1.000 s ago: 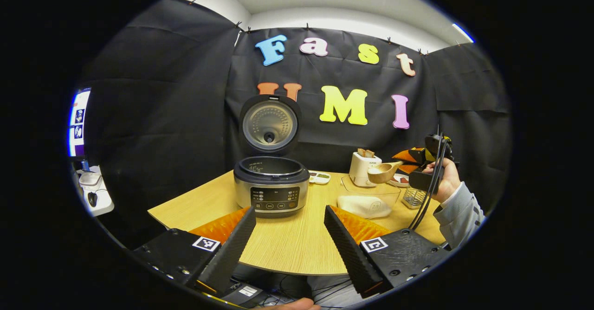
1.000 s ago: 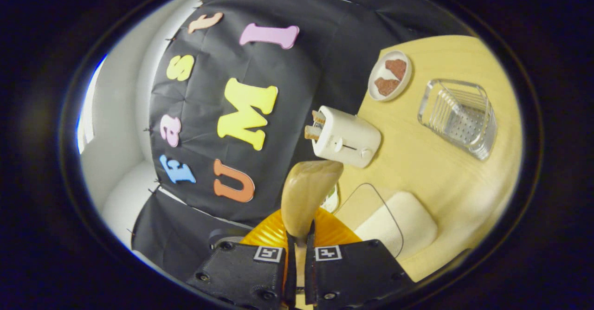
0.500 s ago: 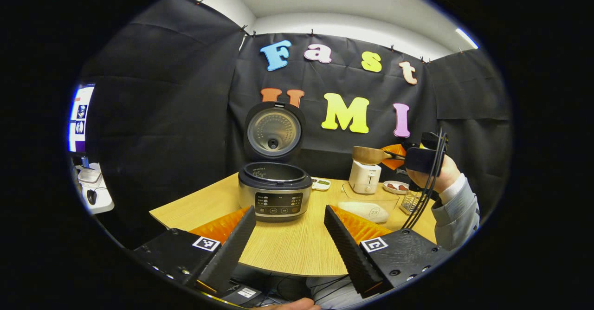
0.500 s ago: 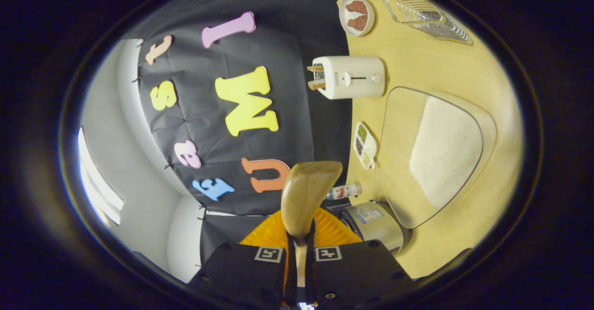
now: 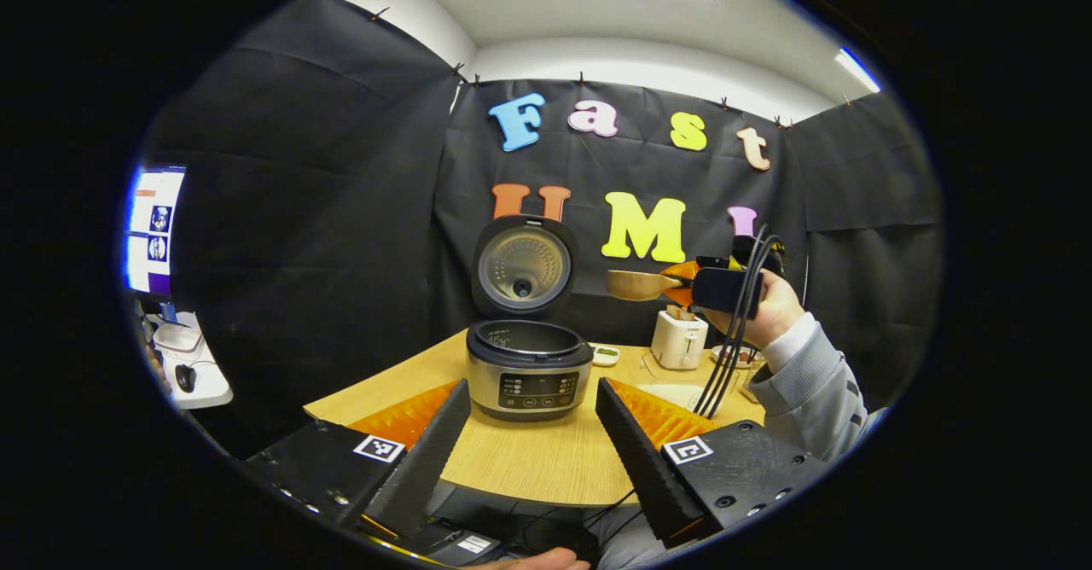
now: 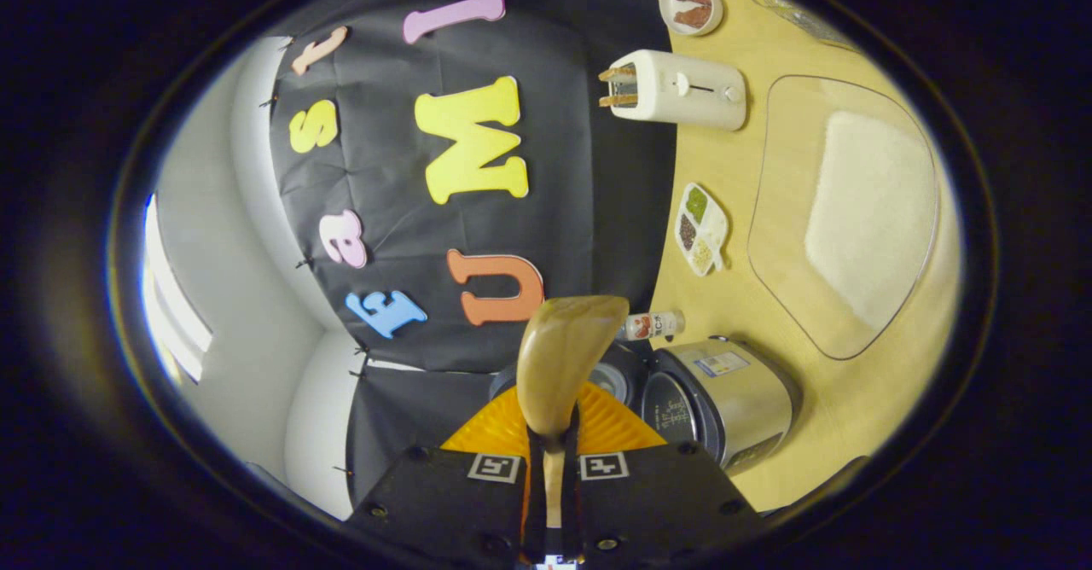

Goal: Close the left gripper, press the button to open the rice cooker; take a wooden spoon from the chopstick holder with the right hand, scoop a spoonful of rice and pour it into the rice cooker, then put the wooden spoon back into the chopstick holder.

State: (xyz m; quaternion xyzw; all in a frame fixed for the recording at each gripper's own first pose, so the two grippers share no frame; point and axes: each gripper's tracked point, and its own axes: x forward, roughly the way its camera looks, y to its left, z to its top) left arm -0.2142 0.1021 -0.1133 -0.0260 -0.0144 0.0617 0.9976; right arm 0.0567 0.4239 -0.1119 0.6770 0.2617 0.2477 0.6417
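Note:
The rice cooker [image 5: 529, 371] stands on the wooden table [image 5: 529, 459] with its round lid [image 5: 523, 264] raised. My left gripper [image 5: 531, 387] is open at the near table edge, nothing between its fingers. To the right of the lid, a hand [image 5: 772, 310] holds my right gripper [image 5: 721, 288] in the air, level with the lid. It is shut on the handle of the wooden spoon [image 5: 636, 284], whose bowl points toward the lid. In the right gripper view the spoon [image 6: 559, 365] juts out from the gripper [image 6: 550, 442], above the cooker [image 6: 725, 399]. Its contents are hidden.
A glass bowl of white rice [image 6: 862, 212] lies beside the cooker. Behind it are a white toaster [image 6: 682, 92], a small plate [image 6: 693, 5], a divided dish [image 6: 701, 229] and a little bottle [image 6: 653, 325]. A monitor [image 5: 153, 229] and a side table [image 5: 192, 378] stand at the far left.
The right gripper has carried the spoon up and left, from over the rice bowl toward the cooker's lid. The left gripper has drawn back from the cooker, still open.

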